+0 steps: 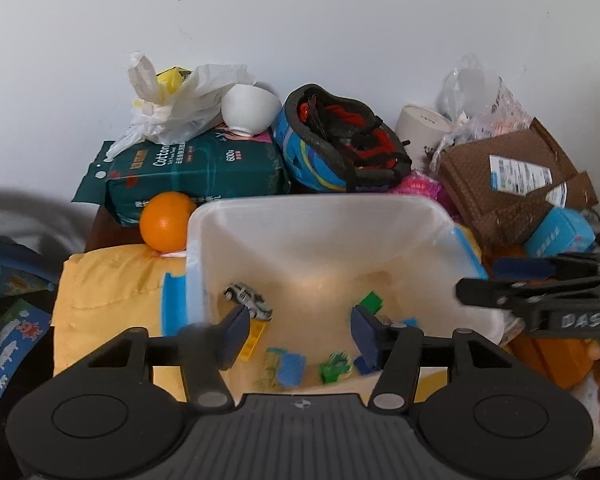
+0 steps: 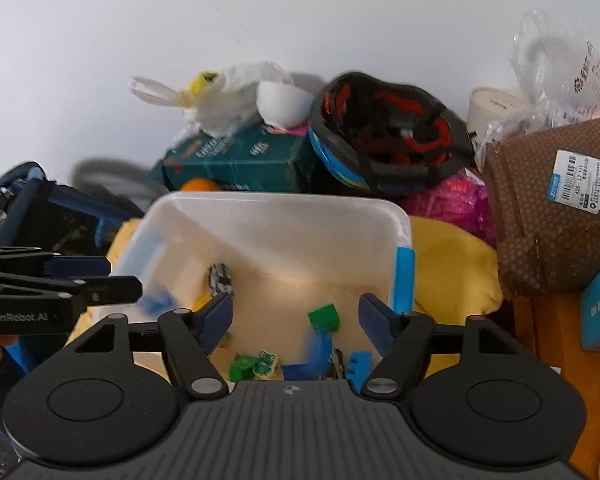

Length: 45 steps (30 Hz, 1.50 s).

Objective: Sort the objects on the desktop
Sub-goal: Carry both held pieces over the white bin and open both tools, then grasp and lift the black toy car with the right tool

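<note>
A: How did the left gripper (image 1: 298,330) stand?

B: Its jaws were parted, roughly half their spread, and nothing sat between the blue pads (image 1: 233,334). It hung over the near edge of the translucent plastic bin (image 1: 320,216), clear of the toys below.

A: And the right gripper (image 2: 296,320)?

B: Spread a little wider, likewise gripping nothing. The pads touched neither the bin wall nor anything in it, as far as the right wrist view showed. The left wrist view caught it side-on at the right edge, beside the bin.

A: Where were the things to be sorted?

B: Down on the bin floor: a small grey toy car (image 1: 249,300) near the left wall, a green brick (image 1: 371,302) toward the middle, a yellow brick (image 1: 255,339) just beside the car, a green frog figure (image 1: 335,367) and a few blue bricks (image 1: 291,369) toward the near side. One blue piece in the right wrist view was blurred, so I could not tell whether it lay still.

A: And around the bin?

B: It sat on a yellow cloth (image 1: 112,292). An orange (image 1: 166,221) touched its far left corner, with a green tissue pack (image 1: 196,174), an upturned white bowl (image 1: 249,111) and a bicycle helmet (image 1: 340,144) behind.
</note>
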Motion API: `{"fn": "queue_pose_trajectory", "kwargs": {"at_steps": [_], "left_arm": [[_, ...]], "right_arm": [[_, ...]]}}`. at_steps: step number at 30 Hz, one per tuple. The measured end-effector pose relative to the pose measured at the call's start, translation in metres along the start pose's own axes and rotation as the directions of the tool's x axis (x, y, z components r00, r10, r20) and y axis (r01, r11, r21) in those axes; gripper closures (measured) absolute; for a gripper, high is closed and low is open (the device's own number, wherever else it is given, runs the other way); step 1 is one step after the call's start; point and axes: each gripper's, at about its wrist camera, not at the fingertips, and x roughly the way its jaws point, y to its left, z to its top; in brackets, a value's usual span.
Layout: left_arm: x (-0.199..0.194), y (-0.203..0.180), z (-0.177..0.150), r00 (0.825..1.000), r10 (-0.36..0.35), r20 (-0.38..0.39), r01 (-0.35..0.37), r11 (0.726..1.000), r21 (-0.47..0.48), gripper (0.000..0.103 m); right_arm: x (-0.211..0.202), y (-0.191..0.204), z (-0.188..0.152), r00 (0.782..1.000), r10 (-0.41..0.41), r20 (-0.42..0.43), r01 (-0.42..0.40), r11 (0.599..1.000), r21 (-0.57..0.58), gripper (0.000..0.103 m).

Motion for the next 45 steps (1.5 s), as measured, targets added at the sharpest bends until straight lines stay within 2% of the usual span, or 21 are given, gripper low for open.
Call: {"fn": "queue_pose_trajectory", "kwargs": {"at_steps": [3, 5, 7, 9, 12, 14, 16, 21, 23, 24, 27, 30, 33, 35, 40, 45], "left_arm": [[-0.011, 0.005, -0.029, 1.0, 0.001, 0.022, -0.001, 1.0, 0.004, 0.043], [-0.023, 0.009, -0.056, 0.999, -0.001, 0.049, 0.001, 1.0, -0.003, 0.043], [-0.033, 0.012, -0.092, 0.998, -0.001, 0.058, 0.001, 1.0, -0.014, 0.043], [-0.038, 0.013, -0.126, 0.999, 0.0, 0.046, 0.001, 1.0, -0.023, 0.043], [-0.042, 0.015, -0.175, 1.0, 0.007, 0.005, -0.007, 0.999, -0.048, 0.043], [-0.043, 0.015, -0.2, 0.999, 0.008, -0.032, -0.01, 0.999, -0.05, 0.043], [-0.045, 0.015, -0.217, 0.998, 0.017, -0.06, -0.02, 0.998, -0.058, 0.043], [-0.051, 0.013, -0.235, 0.997, 0.009, -0.073, -0.011, 1.0, -0.022, 0.043], [-0.051, 0.011, -0.239, 0.997, 0.004, -0.079, -0.005, 1.0, -0.009, 0.043], [-0.051, 0.01, -0.239, 0.997, -0.001, -0.081, 0.0, 1.0, -0.006, 0.043], [-0.045, 0.0, -0.242, 0.996, -0.023, -0.088, 0.023, 1.0, 0.005, 0.043], [-0.031, -0.023, -0.239, 0.993, -0.061, -0.098, 0.063, 0.998, 0.018, 0.043], [-0.012, -0.051, -0.234, 0.99, -0.082, -0.118, 0.089, 0.994, 0.06, 0.043], [0.0, -0.067, -0.23, 0.989, -0.084, -0.124, 0.093, 0.993, 0.07, 0.043], [0.023, -0.086, -0.224, 0.986, -0.047, -0.159, 0.055, 0.997, 0.046, 0.037], [0.031, -0.092, -0.224, 0.986, -0.022, -0.168, 0.031, 0.998, 0.055, 0.032]], "right_arm": [[-0.013, 0.0, -0.019, 0.999, 0.013, 0.044, -0.013, 1.0, 0.0, 0.03], [-0.027, 0.005, -0.045, 0.997, 0.01, 0.075, -0.01, 1.0, -0.008, 0.03], [-0.037, 0.014, -0.078, 0.996, 0.025, 0.089, -0.023, 0.999, -0.024, 0.021], [-0.04, 0.028, -0.122, 0.998, 0.032, 0.061, -0.028, 0.998, -0.055, 0.017], [-0.031, 0.053, -0.194, 0.998, 0.042, -0.042, -0.046, 0.993, -0.111, 0.017], [-0.022, 0.066, -0.228, 0.995, 0.032, -0.091, -0.044, 0.99, -0.133, 0.017], [-0.013, 0.074, -0.246, 0.992, 0.015, -0.125, -0.029, 0.993, -0.113, 0.017], [0.001, 0.094, -0.25, 0.996, -0.009, -0.093, 0.001, 0.996, -0.086, 0.018], [0.011, 0.101, -0.251, 0.994, -0.015, -0.111, 0.003, 0.994, -0.106, 0.033], [0.015, 0.102, -0.252, 0.992, -0.038, -0.123, 0.025, 0.994, -0.111, 0.036], [0.01, 0.096, -0.254, 0.992, -0.024, -0.121, 0.014, 0.996, -0.085, 0.036], [-0.012, 0.081, -0.258, 0.995, -0.025, -0.093, 0.021, 0.998, -0.052, 0.036], [-0.039, 0.055, -0.266, 0.998, -0.029, -0.062, 0.031, 0.999, 0.019, 0.036], [-0.053, 0.036, -0.272, 0.996, -0.06, -0.058, 0.063, 0.997, 0.043, 0.036], [-0.071, 0.005, -0.276, 0.994, -0.096, -0.05, 0.101, 0.987, 0.124, 0.036], [-0.076, -0.002, -0.278, 0.995, -0.093, -0.036, 0.098, 0.983, 0.156, 0.036]]}}
